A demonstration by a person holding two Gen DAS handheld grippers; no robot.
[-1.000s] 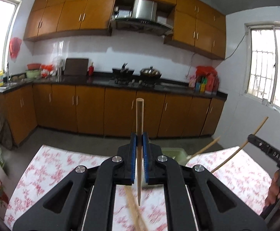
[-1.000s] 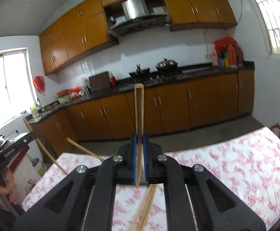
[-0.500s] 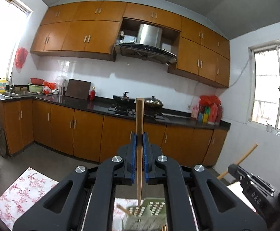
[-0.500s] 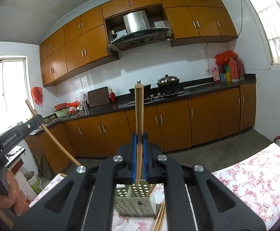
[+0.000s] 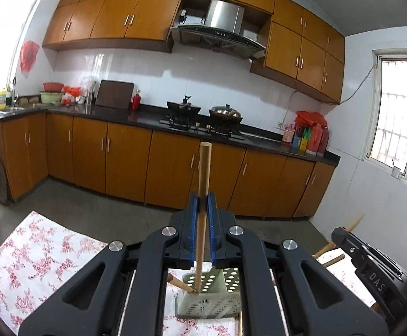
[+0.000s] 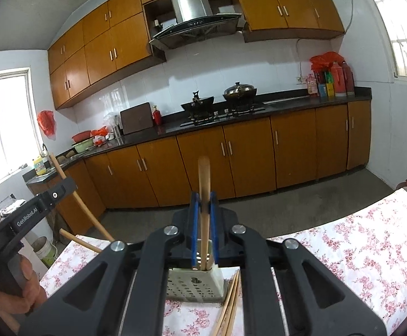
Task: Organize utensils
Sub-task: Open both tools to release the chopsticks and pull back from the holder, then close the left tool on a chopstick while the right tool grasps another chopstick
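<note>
Left gripper (image 5: 202, 204): blue pads clamped on an upright chopstick (image 5: 202, 215), jaws nearly closed with only the stick between them. Stick's lower end down inside the holder (image 5: 217, 302), a pale green perforated basket standing on the floral cloth (image 5: 35, 254). One more stick (image 5: 179, 282) already leaning out of the holder's left corner. At the right edge of the left view, the other tool's black body, with wooden ends poking past it.

Right gripper (image 6: 202, 204): pads likewise pinched on a second chopstick (image 6: 203, 196), held upright, tip reaching into the same holder (image 6: 196, 285). Whether the tip touches the bottom, cannot tell. Loose chopsticks (image 6: 228, 305) lying on the cloth (image 6: 357, 254) just beside the holder's right side, angled toward the camera. At the left of the right view, a hand (image 6: 21, 288) wrapped round the left tool's handle, with its stick rising above and another stick slanting across the cloth corner.

Beyond the table, grey floor, then a run of brown cabinets (image 5: 125, 156) under a black counter (image 5: 147, 113). On the counter: wok (image 5: 183, 108), lidded pot (image 5: 226, 112), cutting board (image 5: 114, 94), red bottle (image 5: 136, 101), bowls by the sink, bottles at the far right. Above, a steel hood (image 5: 221, 26) between wall cupboards; windows on both sides.
</note>
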